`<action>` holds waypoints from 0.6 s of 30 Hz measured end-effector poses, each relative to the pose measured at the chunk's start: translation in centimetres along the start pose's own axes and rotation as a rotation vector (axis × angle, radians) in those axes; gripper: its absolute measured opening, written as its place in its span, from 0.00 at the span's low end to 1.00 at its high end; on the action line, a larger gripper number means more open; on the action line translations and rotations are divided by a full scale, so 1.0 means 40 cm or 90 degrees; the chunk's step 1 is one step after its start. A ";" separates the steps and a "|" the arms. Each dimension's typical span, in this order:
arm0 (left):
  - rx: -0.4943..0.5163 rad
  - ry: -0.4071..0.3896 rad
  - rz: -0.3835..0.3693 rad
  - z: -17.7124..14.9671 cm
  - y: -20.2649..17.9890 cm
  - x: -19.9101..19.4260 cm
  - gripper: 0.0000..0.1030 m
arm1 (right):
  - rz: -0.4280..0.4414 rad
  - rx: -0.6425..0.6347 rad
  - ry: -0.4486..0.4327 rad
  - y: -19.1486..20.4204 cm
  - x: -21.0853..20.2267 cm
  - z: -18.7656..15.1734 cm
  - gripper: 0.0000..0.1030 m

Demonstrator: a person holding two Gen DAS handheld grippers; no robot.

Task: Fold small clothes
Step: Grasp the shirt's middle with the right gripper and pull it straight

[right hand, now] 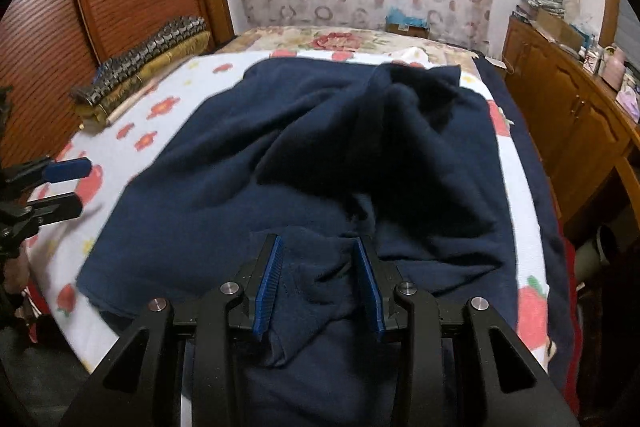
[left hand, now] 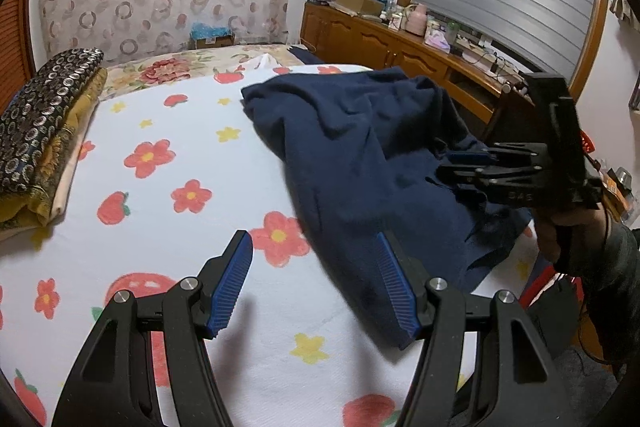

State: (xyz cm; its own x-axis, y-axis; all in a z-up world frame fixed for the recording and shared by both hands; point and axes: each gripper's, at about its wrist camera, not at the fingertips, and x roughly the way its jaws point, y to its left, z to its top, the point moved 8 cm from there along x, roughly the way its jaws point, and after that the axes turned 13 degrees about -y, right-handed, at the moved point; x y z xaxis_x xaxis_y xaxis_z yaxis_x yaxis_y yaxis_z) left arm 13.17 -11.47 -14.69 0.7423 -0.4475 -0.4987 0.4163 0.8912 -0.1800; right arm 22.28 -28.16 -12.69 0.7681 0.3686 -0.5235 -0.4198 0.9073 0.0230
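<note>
We see navy garment (right hand: 304, 163) centre frame on floral sheet (left hand: 160, 131), rumpled, no clean fold yet; most folding left. Left gripper (left hand: 316, 283) released, empty, at garment's edge. Right gripper (right hand: 320, 283) straddles bunched hem, apparently not pinching.

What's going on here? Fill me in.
A person is working on a dark blue garment that lies crumpled on a flowered sheet over a bed, with a gripper in each hand. The right gripper has a bunched fold of the cloth between its parted pads, not clamped. The left gripper is open above the garment's near edge, holding nothing. No fold has been made yet.
</note>
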 end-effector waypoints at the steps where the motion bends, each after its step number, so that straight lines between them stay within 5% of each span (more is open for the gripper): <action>1: 0.000 0.002 -0.001 -0.004 -0.003 0.002 0.63 | -0.004 -0.004 -0.001 -0.004 0.005 0.001 0.37; 4: -0.002 0.007 -0.006 -0.013 -0.010 0.005 0.63 | -0.006 -0.005 -0.005 -0.015 0.006 0.004 0.34; 6: -0.003 0.012 -0.011 -0.020 -0.018 0.010 0.63 | 0.004 -0.002 -0.008 -0.017 0.002 0.002 0.06; 10: 0.001 0.015 -0.016 -0.023 -0.028 0.013 0.63 | 0.020 0.006 -0.041 -0.031 -0.045 0.016 0.03; 18: 0.006 0.011 -0.027 -0.018 -0.050 0.007 0.63 | -0.031 0.038 -0.084 -0.122 -0.193 0.008 0.03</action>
State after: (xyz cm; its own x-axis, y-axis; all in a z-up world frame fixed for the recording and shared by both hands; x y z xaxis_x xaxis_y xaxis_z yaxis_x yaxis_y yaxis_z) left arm 12.16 -13.32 -15.06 0.7146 -0.4836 -0.5055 0.4528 0.8705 -0.1928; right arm 18.54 -35.38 -8.50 0.8456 0.3441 -0.4082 -0.3545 0.9336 0.0527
